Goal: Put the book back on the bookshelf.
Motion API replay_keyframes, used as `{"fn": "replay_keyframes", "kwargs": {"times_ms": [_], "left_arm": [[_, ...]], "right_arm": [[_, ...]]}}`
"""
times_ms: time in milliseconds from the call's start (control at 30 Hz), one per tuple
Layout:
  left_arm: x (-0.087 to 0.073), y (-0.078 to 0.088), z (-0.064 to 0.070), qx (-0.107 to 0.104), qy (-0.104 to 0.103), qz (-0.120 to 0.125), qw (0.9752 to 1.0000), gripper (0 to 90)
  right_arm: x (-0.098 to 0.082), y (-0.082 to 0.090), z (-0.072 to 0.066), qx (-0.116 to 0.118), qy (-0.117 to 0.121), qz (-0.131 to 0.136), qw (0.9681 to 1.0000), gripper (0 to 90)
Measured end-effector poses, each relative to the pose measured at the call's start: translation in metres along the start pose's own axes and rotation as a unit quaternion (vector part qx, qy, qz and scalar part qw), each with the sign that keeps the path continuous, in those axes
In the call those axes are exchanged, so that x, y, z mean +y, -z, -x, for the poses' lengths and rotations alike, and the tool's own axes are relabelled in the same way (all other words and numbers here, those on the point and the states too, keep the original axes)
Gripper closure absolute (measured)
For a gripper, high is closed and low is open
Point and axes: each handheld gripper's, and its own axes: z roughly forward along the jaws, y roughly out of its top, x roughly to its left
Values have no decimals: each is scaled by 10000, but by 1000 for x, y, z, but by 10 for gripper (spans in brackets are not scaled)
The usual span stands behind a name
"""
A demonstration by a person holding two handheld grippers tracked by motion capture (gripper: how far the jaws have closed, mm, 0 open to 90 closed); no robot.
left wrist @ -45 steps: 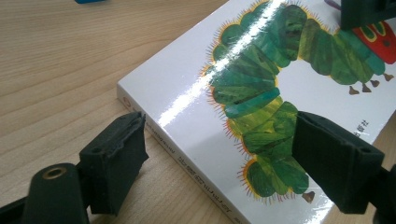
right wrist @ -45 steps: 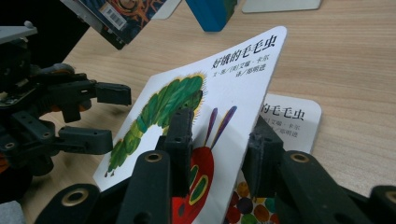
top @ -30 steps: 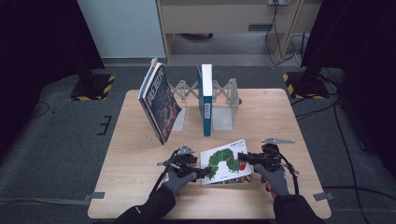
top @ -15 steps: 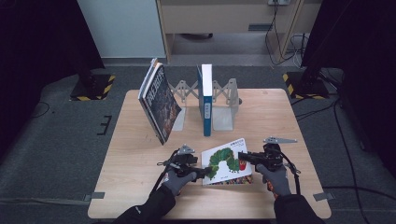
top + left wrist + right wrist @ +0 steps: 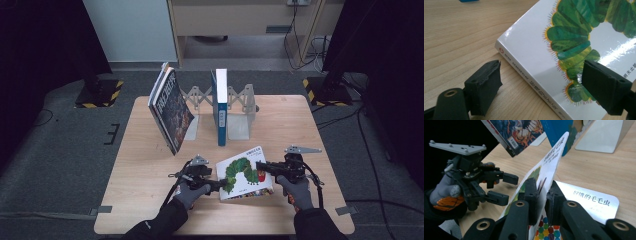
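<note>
1. The caterpillar picture book (image 5: pixel 245 172) lies on the wooden table (image 5: pixel 150 200), at the near edge and in front of the metal book rack (image 5: pixel 239 120).
2. The right gripper (image 5: pixel 541 195) is clenched on the book's front cover (image 5: pixel 549 162), its pads pressing both faces of the cover's free edge.
3. In the right gripper view the cover stands lifted and tilted off the first page (image 5: pixel 589 202), which lies flat on the table with printed characters on it.
4. The left gripper (image 5: pixel 541 82) has its jaws released, wide apart; they straddle the book's spine corner, one pad over the table beside the spine, the other over the cover, and neither is seen pressing.
5. A blue book (image 5: pixel 220 107) stands upright in the rack, behind the picture book.
6. A dark illustrated book (image 5: pixel 170 110) leans tilted at the rack's left end, behind and to the left of the picture book.
</note>
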Motion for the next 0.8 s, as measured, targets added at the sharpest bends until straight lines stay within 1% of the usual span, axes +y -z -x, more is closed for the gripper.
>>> {"fn": "replay_keyframes", "kwargs": {"times_ms": [100,200,233,333,367,433,533,600,633,767,800], "left_arm": [[-1,-2,1,-12,3,-25,10000,147],[-1,-3,2,-28,-9,-39,10000,147],[-1,-3,2,-25,-29,-57,10000,146],[-2,-5,2,-15,-60,-119,9999,146],[-2,-5,2,-25,-50,-108,9999,145],[-3,-6,3,-27,-67,-132,9999,145],[-3,-8,3,-41,-61,-171,9998,145],[-4,-9,3,-48,-57,-188,9998,146],[-4,-10,3,-58,-77,-210,9997,147],[-4,-12,5,-83,-69,-218,9997,148],[-4,-12,5,-84,-70,-217,9997,148]], "right_arm": [[0,1,0,26,3,43,10000,819],[-1,0,3,-55,-91,-1,9999,812],[-1,0,3,-97,-101,-16,9999,804],[-3,-1,6,-400,-117,-113,9991,764],[-4,-1,7,-458,-126,-149,9988,758],[-6,-2,11,-527,-229,-243,9981,729],[-9,-5,14,-808,-195,-488,9953,649],[-12,-8,16,-990,-110,-666,9928,582],[-13,-11,16,-1084,-24,-737,9914,551],[-15,-20,18,-1149,92,-974,9886,451],[-16,-23,19,-1153,75,-1045,9878,436]]}}
